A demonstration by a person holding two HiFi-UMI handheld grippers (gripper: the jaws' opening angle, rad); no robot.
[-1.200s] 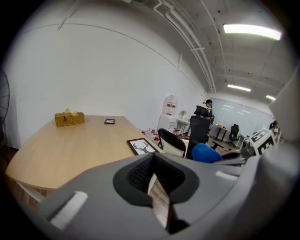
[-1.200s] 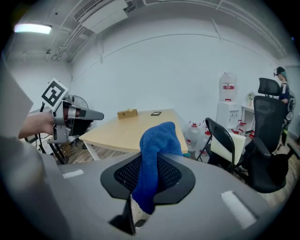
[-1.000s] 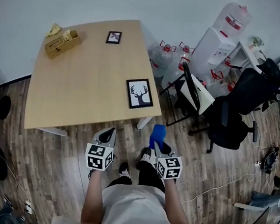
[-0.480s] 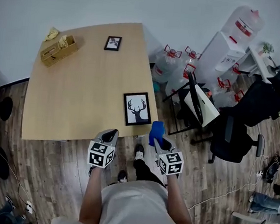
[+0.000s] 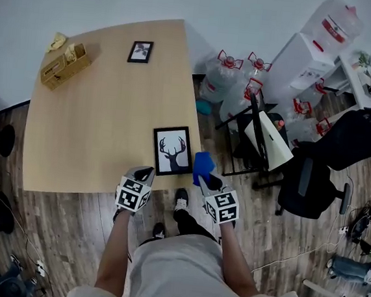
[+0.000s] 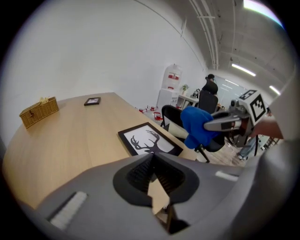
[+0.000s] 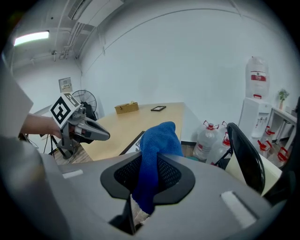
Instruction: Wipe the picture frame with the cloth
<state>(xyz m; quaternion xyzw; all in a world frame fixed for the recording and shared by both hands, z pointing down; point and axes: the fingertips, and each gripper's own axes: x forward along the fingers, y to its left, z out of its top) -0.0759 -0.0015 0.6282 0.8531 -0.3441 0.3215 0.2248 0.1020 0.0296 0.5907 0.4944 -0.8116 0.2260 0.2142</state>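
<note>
right hand-held gripper [image 5: 203,176] grips cloth [image 5: 203,164]; left hand-held gripper [image 5: 142,173] closed; picture frame [image 5: 172,151] at table [image 5: 96,123] edge; chair [image 5: 265,136] beside

The frame [image 5: 173,150] lies at the table's [image 5: 97,116] near right corner. A smaller frame [image 5: 140,51] and a basket [image 5: 65,65] sit along the far edge, basket leftmost. The left gripper [image 5: 144,172] is just left of the near frame. The right gripper [image 5: 204,174], with the cloth [image 5: 202,163] in its jaws, is just right.
</note>
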